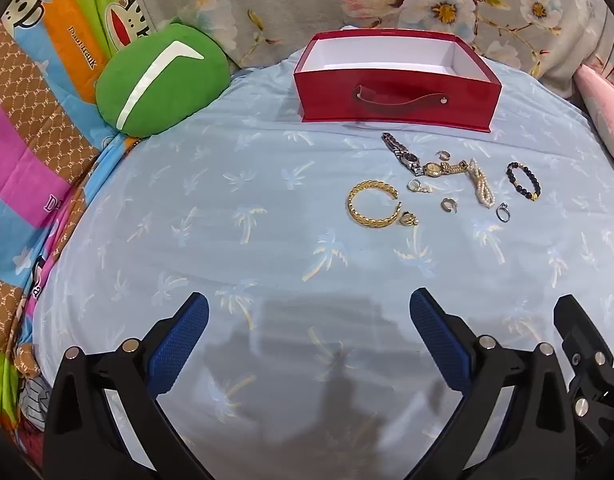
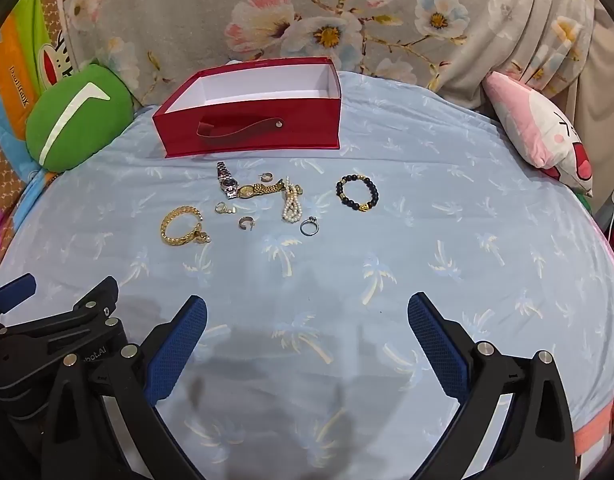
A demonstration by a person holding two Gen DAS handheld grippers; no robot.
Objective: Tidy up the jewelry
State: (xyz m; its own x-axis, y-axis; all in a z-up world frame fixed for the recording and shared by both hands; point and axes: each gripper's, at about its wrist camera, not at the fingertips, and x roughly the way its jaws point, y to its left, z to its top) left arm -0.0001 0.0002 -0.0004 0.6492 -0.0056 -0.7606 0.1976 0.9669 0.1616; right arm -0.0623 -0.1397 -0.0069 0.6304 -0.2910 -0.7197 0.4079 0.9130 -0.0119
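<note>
Blue sheet (image 1: 267,240): jewelry (image 1: 439,184) well beyond spread fingers (image 1: 195,320).

A bed (image 2: 427,200) in a pale blue palm-print sheet carries an open red box (image 2: 251,128), a green cushion (image 2: 75,120), a pink pillow (image 2: 535,128), and scattered jewelry: gold bangle (image 2: 181,220), two watches (image 2: 243,188), pearls (image 2: 291,206), black bead bracelet (image 2: 357,192), small rings (image 2: 309,226).

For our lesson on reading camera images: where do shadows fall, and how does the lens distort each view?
Left wrist view: dark shadows fall on the blue sheet between the open left claw; the fisheye bows the sheet's edges. Right wrist view: similar shadows lie beneath the open right claw; black corners frame the red box, still sharp.
</note>
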